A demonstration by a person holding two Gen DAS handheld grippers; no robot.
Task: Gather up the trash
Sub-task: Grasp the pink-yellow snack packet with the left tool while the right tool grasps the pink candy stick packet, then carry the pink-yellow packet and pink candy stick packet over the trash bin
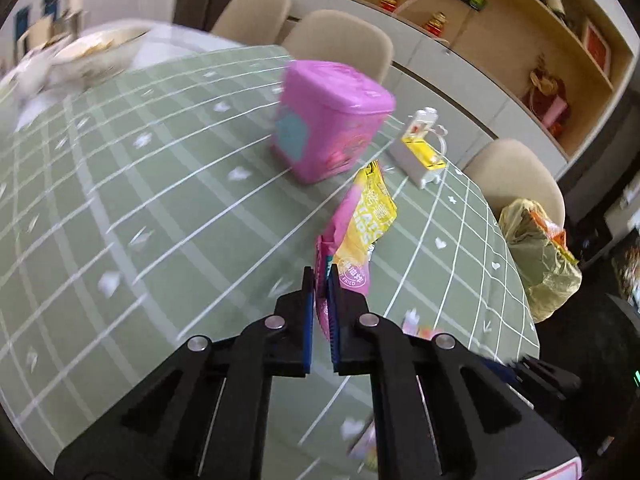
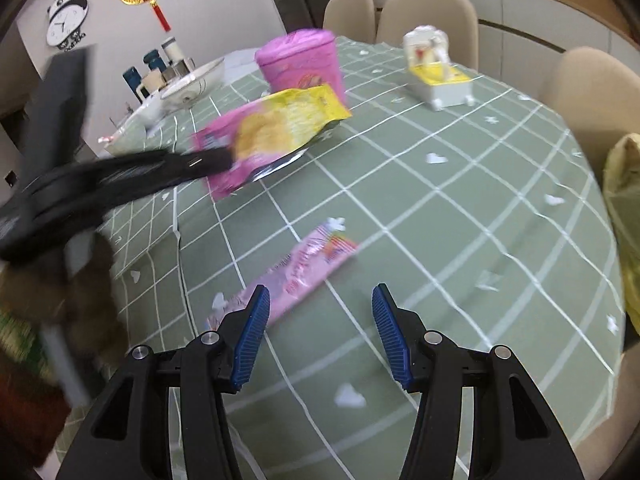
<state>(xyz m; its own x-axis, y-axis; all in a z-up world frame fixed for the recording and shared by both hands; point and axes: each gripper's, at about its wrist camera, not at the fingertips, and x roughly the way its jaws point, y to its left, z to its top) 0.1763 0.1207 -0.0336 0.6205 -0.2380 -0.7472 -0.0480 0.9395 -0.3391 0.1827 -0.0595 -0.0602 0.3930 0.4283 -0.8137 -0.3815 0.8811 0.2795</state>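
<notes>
**A:** What did the step in hand call for?

**B:** The left gripper (image 1: 320, 280) had the pink-and-yellow chip bag (image 1: 362, 232) pinched by one end, and the bag hung out over the green checked tablecloth (image 1: 160, 200). The likely destination was the yellowish trash bag (image 1: 536, 256) at the table's edge by a chair, though that was a judgement. Doing it well meant keeping the pinch firm, since a crinkly foil bag slips easily, and carrying it clear of the pink lidded bin (image 1: 328, 120) and the small white-and-yellow appliance (image 1: 420, 152) just beyond it.

**A:** How did that gripper's jaws stand?

**B:** Nearly closed, with only the thickness of the bag between the blue pads (image 1: 307, 320). From the right wrist view the bag (image 2: 280, 132) was off the cloth, held at its pink end.

**A:** And the other one?

**B:** The right gripper (image 2: 320, 300) stood wide apart and held nothing. It hovered above the cloth, with a flat pink wrapper (image 2: 304, 268) lying just ahead of and partly behind its left finger. Whether that finger touched the wrapper could not be told.

**A:** Anything to watch?

**B:** The wrapper lay flat, so picking it up would probably need the fingers lowered right to the cloth, straddling its narrow width.
</notes>
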